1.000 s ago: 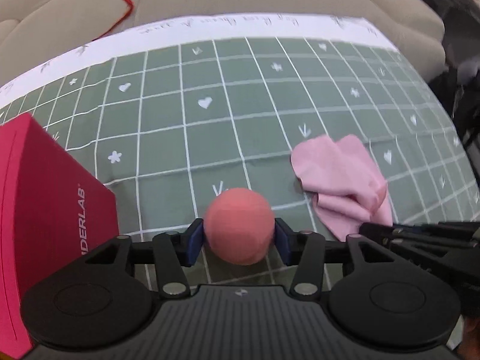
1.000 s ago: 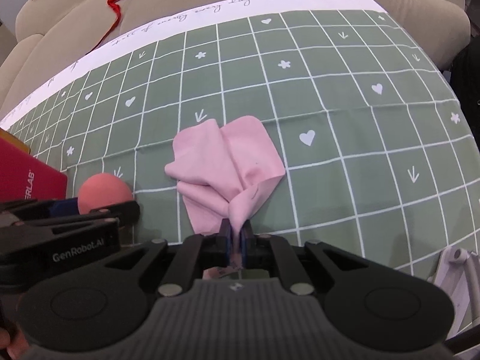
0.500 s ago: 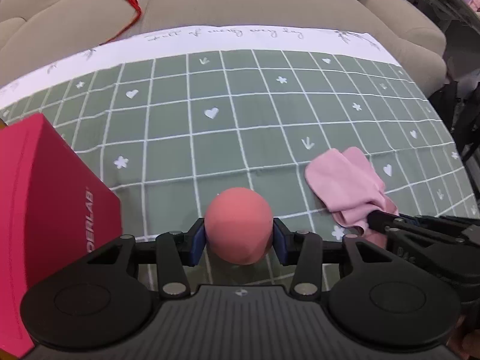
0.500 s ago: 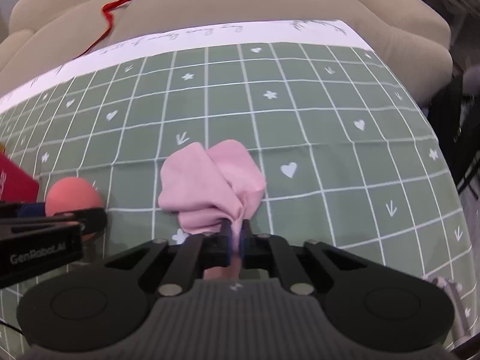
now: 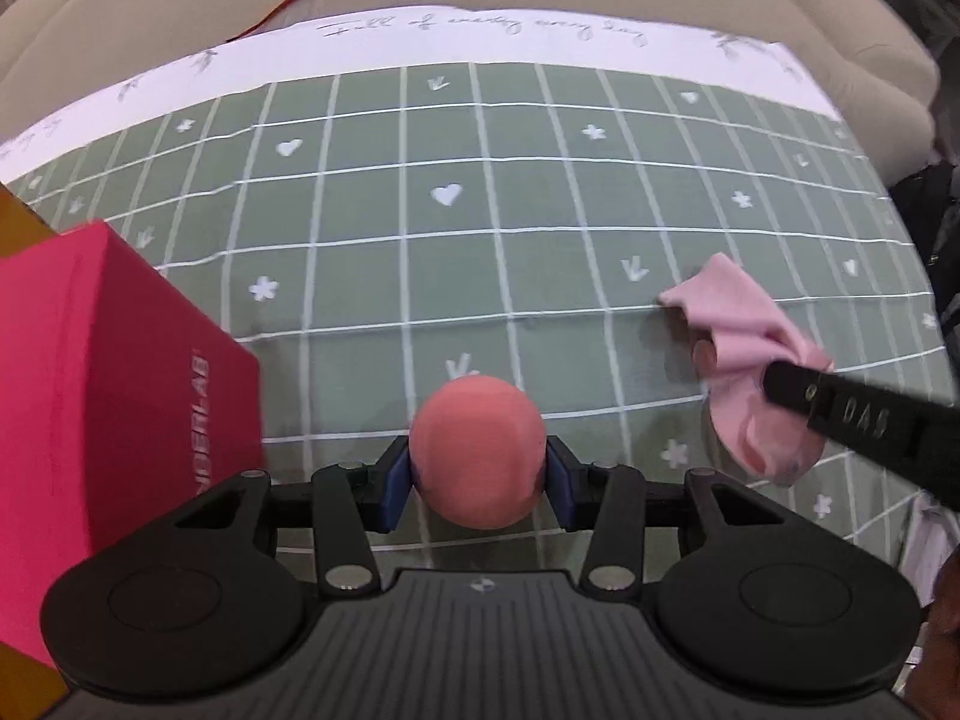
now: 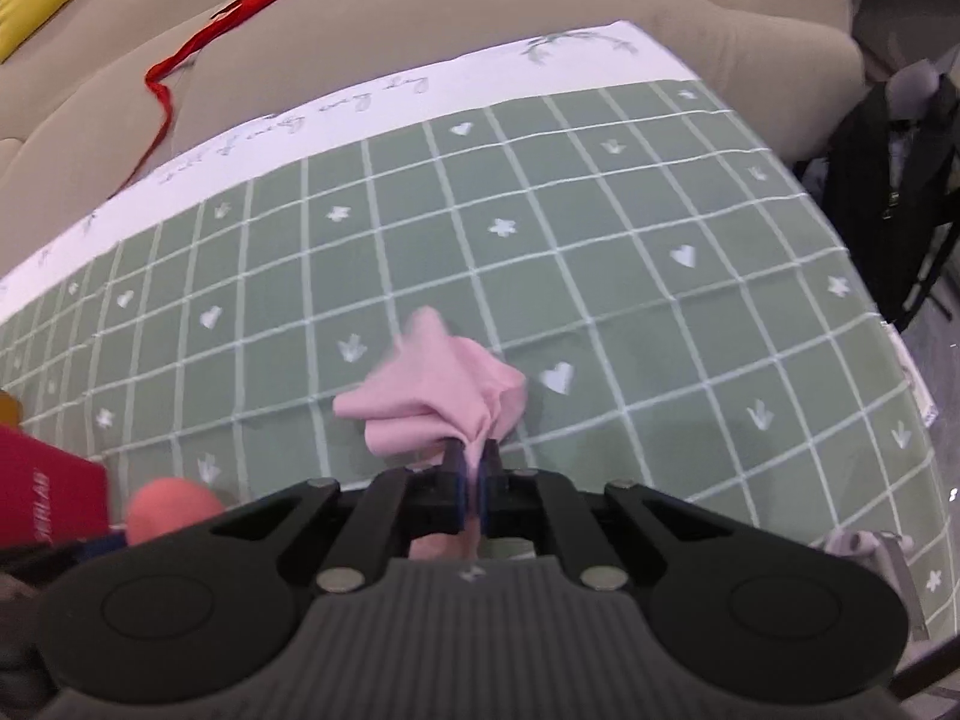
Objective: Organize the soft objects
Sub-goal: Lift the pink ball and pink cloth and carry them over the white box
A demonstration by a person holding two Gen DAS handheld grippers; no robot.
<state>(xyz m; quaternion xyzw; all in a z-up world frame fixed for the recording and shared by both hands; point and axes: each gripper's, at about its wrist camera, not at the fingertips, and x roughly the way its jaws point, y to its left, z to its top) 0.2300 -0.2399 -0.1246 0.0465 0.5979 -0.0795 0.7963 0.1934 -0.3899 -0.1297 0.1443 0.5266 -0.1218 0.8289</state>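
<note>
Both tools loaded, pink cloth now lifted off the surface.

Left tool [image 5: 478, 477] clamped on the coral ball [image 5: 478, 450] between blue pads, same grip as a second ago, hanging just above the green checked cloth [image 5: 420, 276] beside the red box [image 5: 108, 390]. Right tool [image 6: 470, 477] pinched fully together on a fold of the pink cloth [image 6: 438, 396]; a second ago spread flat on the green checked cloth, now bunched and dangling from the pads, only far corner near or touching the grid, cannot tell which. Seen from left wrist, pink cloth [image 5: 738, 324] higher and further right than before, right tool's black finger crossing over it. Red strap [image 6: 240, 6] lying on the beige sofa [image 6: 480, 12] behind.
</note>
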